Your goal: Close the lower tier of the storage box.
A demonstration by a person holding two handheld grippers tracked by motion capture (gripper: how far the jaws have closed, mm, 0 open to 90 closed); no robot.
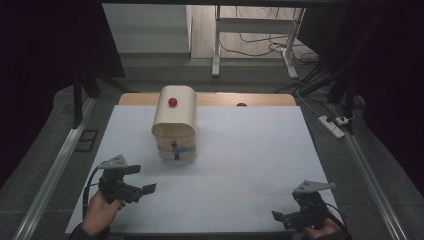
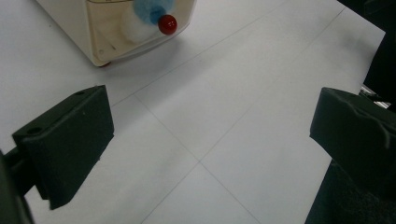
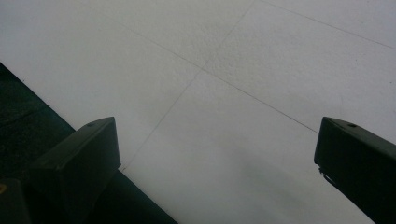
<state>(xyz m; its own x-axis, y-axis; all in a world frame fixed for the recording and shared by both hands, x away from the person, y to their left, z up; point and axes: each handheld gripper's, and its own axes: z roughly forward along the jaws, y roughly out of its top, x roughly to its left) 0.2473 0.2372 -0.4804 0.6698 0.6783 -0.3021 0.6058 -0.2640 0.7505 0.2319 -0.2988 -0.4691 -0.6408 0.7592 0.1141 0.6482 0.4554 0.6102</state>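
Observation:
A small cream cabinet (image 1: 174, 120) with a rounded top stands on the white table (image 1: 250, 150), left of the middle. It has a red knob (image 1: 172, 102) on its top and one red knob on each of two drawers below. The bottom drawer (image 2: 140, 28) has a clear front, with a blue and a white fluffy ball behind its red knob (image 2: 167, 24). My left gripper (image 1: 141, 179) is open and empty, in front of and left of the cabinet; its jaws stand wide apart (image 2: 210, 135). My right gripper (image 1: 283, 219) is open and empty at the near right edge (image 3: 215, 158).
A wooden strip (image 1: 260, 99) runs along the table's far edge, with a small dark spot (image 1: 241, 104) on it. Metal rails (image 1: 50, 175) flank both sides. A power strip (image 1: 332, 126) and cables lie on the floor at the right. Desk legs (image 1: 216, 45) stand behind.

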